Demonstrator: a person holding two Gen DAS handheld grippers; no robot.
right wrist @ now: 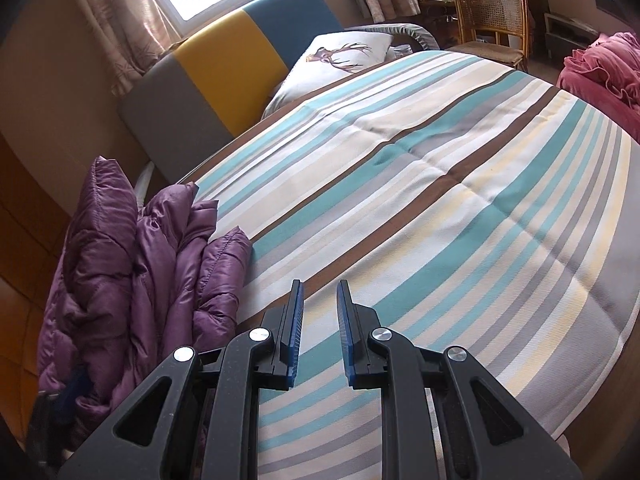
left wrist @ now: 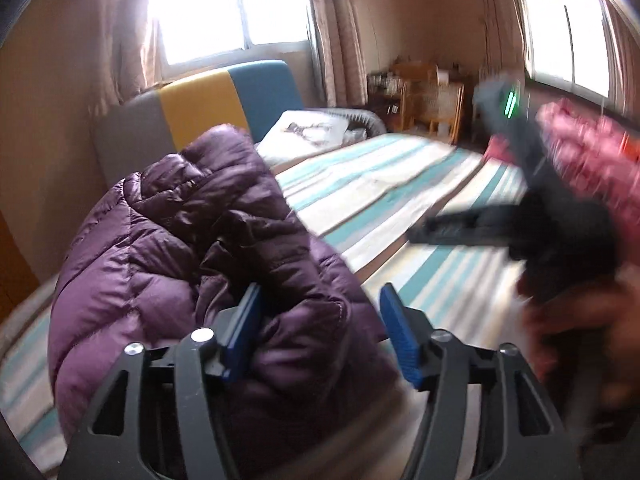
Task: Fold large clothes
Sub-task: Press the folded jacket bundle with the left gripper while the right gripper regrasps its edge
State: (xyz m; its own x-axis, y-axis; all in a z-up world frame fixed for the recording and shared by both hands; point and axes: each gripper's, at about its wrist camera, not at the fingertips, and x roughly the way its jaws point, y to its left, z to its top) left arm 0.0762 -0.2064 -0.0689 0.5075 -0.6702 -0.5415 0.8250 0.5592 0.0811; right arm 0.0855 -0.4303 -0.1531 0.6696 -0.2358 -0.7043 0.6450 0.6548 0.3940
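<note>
Left gripper [left wrist: 320, 332]: jaws wide apart, with a puffy bit of the jacket bulging between them. It is not pinched.
Right gripper [right wrist: 319, 320]: jaws a little apart, nothing in them, hanging over the striped bedspread [right wrist: 440, 184].
Purple jacket [left wrist: 192, 248]: a big puffy heap at the left edge of the bed, bunched up, not folded.
Pillow [right wrist: 344, 56]: white with a deer on it, near the headboard [right wrist: 224, 64].
Pink cloth [right wrist: 604, 72]: a crumpled pile on the far right.
Chair [right wrist: 492, 20]: woven, past the bed.

Purple jacket [right wrist: 132, 264] (crumpled) beside striped bedspread [right wrist: 420, 184]
</note>
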